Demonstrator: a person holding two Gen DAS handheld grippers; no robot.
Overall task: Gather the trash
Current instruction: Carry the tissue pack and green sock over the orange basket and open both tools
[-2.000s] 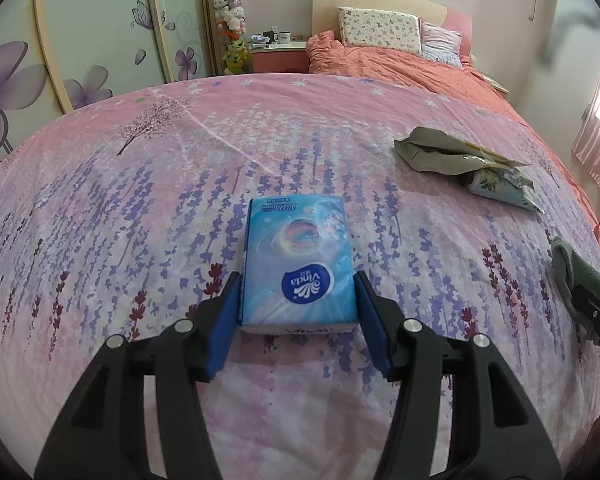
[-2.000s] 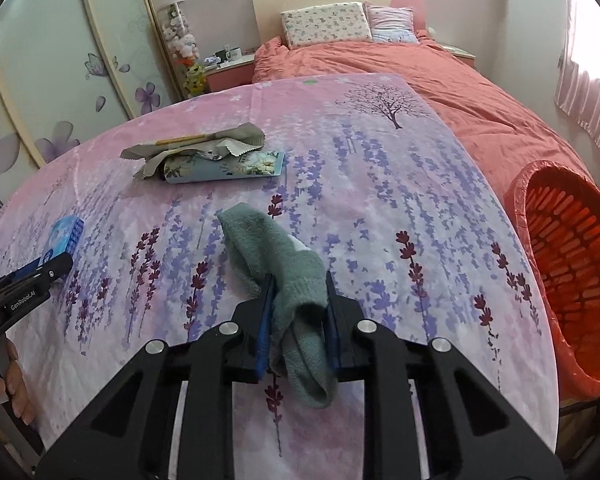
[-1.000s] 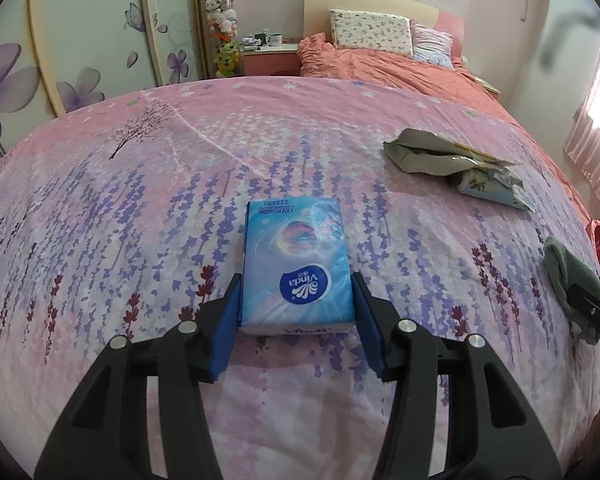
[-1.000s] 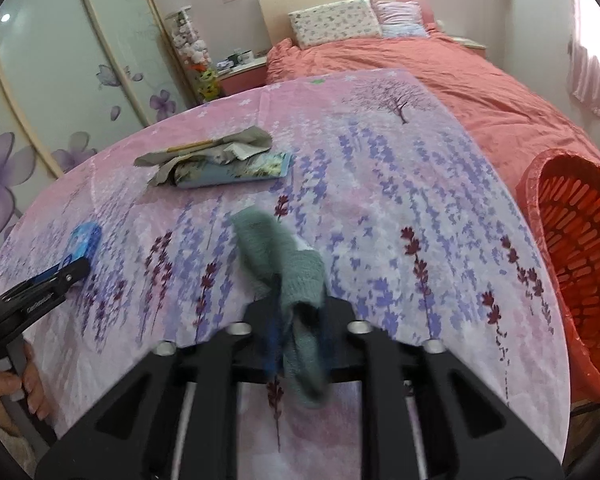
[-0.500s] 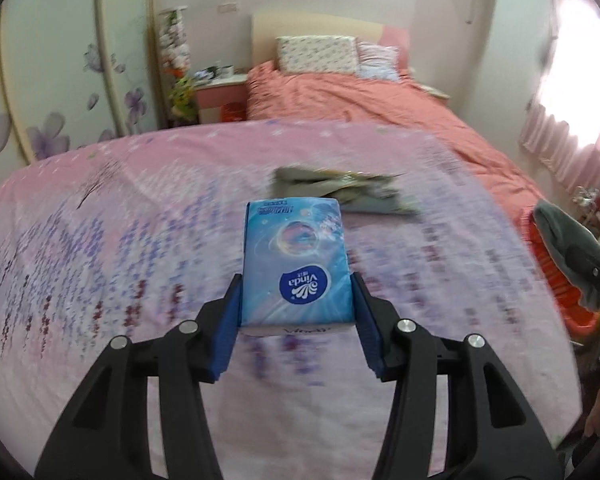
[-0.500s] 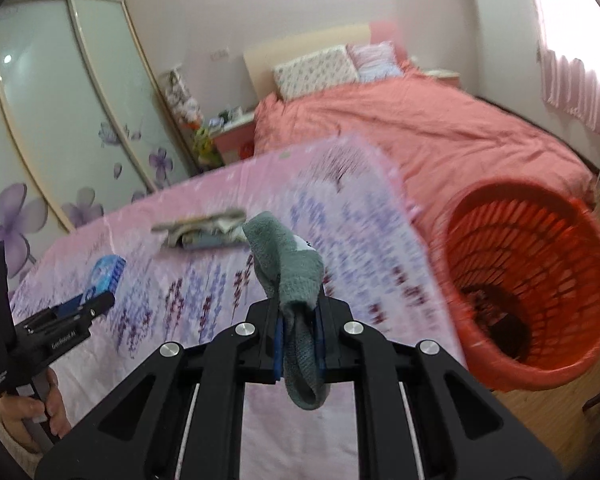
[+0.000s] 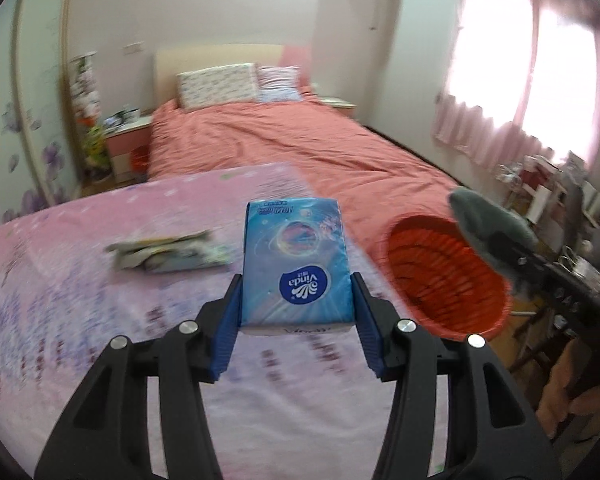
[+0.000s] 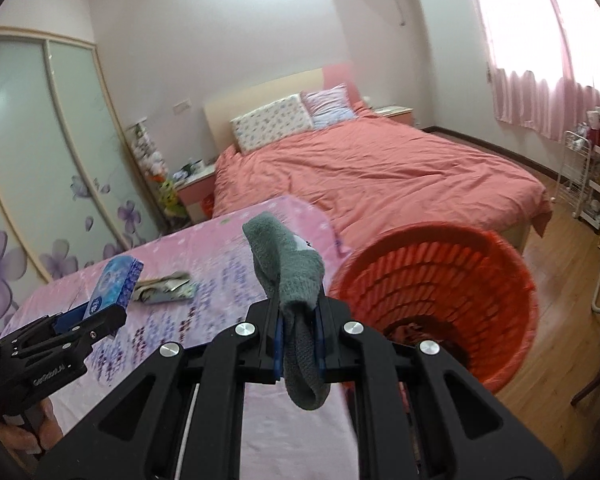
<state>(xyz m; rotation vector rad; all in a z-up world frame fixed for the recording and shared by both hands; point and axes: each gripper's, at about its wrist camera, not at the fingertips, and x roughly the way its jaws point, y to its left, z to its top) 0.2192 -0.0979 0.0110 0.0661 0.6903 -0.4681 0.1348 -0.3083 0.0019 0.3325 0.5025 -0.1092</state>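
Observation:
My left gripper (image 7: 296,312) is shut on a blue tissue pack (image 7: 296,264), held in the air over the pink flowered cloth (image 7: 60,280). The right gripper (image 8: 300,336) is shut on a grey-green sock (image 8: 292,272) that droops over its blue pads. An orange basket (image 8: 440,280) stands on the floor just right of the cloth's edge, dark items at its bottom. In the left wrist view the basket (image 7: 440,272) is ahead to the right, with the sock (image 7: 488,228) and right gripper above its far rim. The left gripper (image 8: 96,312) and the tissue pack (image 8: 114,284) show at the left of the right wrist view.
A heap of crumpled wrappers (image 7: 168,254) lies on the cloth beyond the left gripper, seen too as wrappers (image 8: 166,288). Behind is a bed with a salmon cover (image 8: 360,168), a wardrobe (image 8: 40,140) at left, a wire rack (image 8: 580,176) and curtains (image 7: 500,92) at right.
Both grippers rose and swung right, from over the cloth toward the orange basket, each keeping its hold. The basket now fills more of both views; the wrappers slid to the left.

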